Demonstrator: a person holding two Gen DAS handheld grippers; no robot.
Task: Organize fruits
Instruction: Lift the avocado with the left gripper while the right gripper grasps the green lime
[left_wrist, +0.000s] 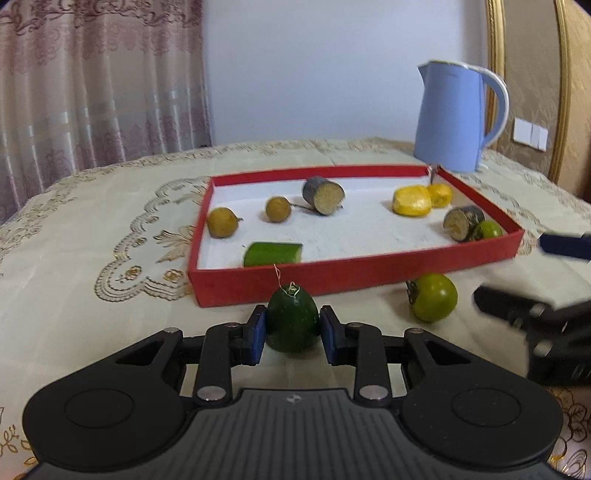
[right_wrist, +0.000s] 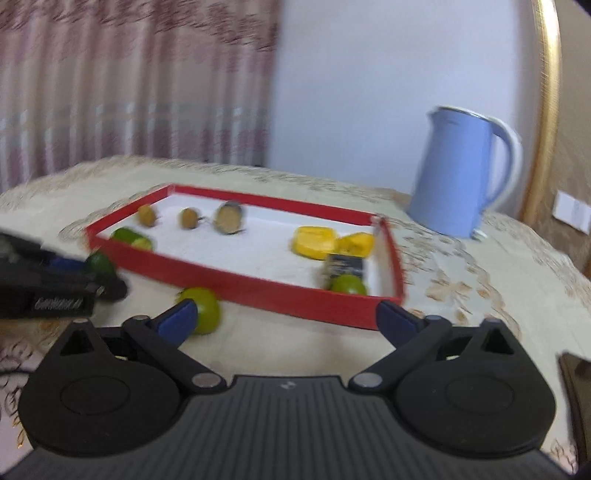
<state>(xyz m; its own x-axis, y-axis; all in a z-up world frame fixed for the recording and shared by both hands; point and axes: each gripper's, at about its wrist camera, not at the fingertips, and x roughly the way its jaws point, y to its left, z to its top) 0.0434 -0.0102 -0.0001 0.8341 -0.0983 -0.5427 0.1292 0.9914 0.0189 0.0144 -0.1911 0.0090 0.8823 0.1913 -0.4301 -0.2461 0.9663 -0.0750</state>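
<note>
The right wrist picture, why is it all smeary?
The right wrist view is motion-blurred: the red cardboard tray and blue plastic kettle have smeared edges. The left wrist view is sharper, with the dark green round fruit crisp, though its right edge blurs.

Soft even daylight; right view motion-blurred, fisheye edges warped.

The tray is red outside, white inside. The kettle is pale blue with white trim. The cloth is cream with gold scrollwork; the curtain is dusty pink with a darker floral print. The gripper pads are blue on black.
</note>
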